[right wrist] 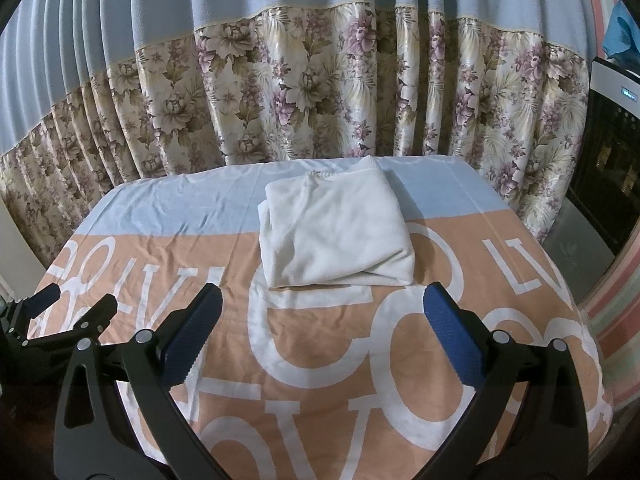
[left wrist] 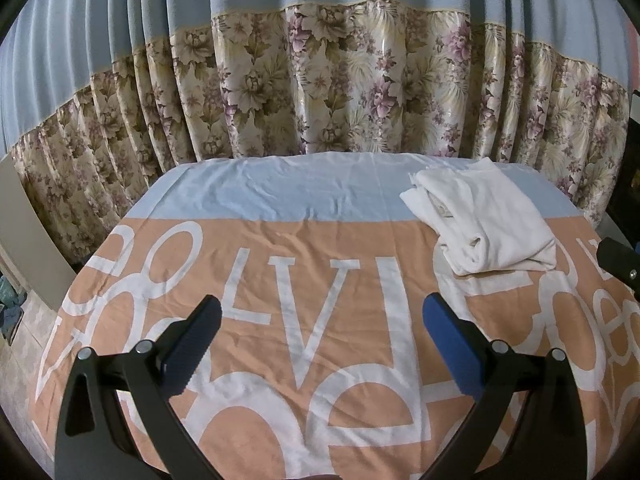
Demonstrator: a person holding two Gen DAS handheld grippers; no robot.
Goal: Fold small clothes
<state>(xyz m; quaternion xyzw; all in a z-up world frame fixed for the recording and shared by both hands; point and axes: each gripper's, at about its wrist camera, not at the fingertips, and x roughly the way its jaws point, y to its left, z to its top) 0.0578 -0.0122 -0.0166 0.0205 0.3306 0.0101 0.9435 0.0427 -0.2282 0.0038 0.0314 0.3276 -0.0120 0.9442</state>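
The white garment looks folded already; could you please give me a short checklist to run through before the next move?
1. White garment folded into a compact rectangle: ok.
2. Garment fully on the printed cloth, clear of the edges: ok.
3. Left gripper open and holding nothing: ok.
4. Right gripper open and holding nothing: ok.
5. Both grippers apart from the garment: ok.
6. Another garment waiting to be folded: cannot tell, none in view.
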